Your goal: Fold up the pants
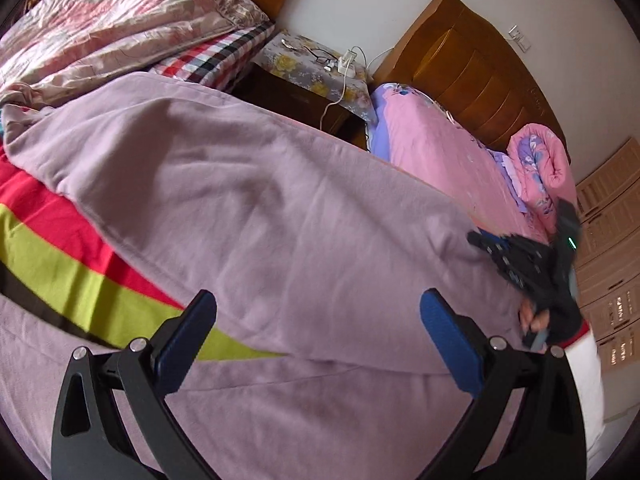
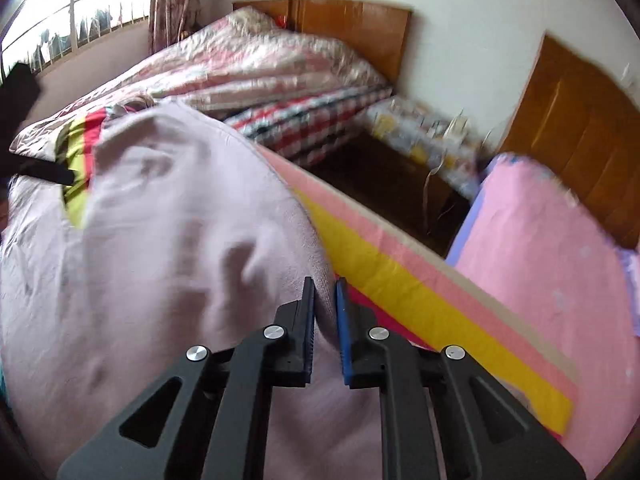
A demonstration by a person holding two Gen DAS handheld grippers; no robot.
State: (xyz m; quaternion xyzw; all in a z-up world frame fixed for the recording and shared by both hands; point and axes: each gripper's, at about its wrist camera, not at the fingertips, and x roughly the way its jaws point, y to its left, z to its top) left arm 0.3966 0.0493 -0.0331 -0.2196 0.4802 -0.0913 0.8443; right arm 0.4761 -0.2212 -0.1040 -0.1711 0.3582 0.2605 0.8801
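The mauve pants [image 1: 256, 208] lie spread over a striped blanket [image 1: 64, 256] on the bed. My left gripper [image 1: 316, 312] is open and empty, just above the cloth near its near edge. My right gripper [image 1: 476, 240] shows at the right in the left wrist view, its tips at the pants' right edge. In the right wrist view the right gripper [image 2: 325, 296] is shut on a fold of the pants [image 2: 160, 240], holding the edge beside the blanket's yellow and pink stripes [image 2: 400, 280].
A floral quilt [image 1: 104, 28] and checked sheet [image 1: 216, 56] lie at the back. A dark nightstand [image 1: 296, 96] with cables stands between two beds. A second bed with pink bedding [image 1: 440, 148] and a wooden headboard [image 1: 476, 68] is to the right. Cabinets [image 1: 612, 264] are at far right.
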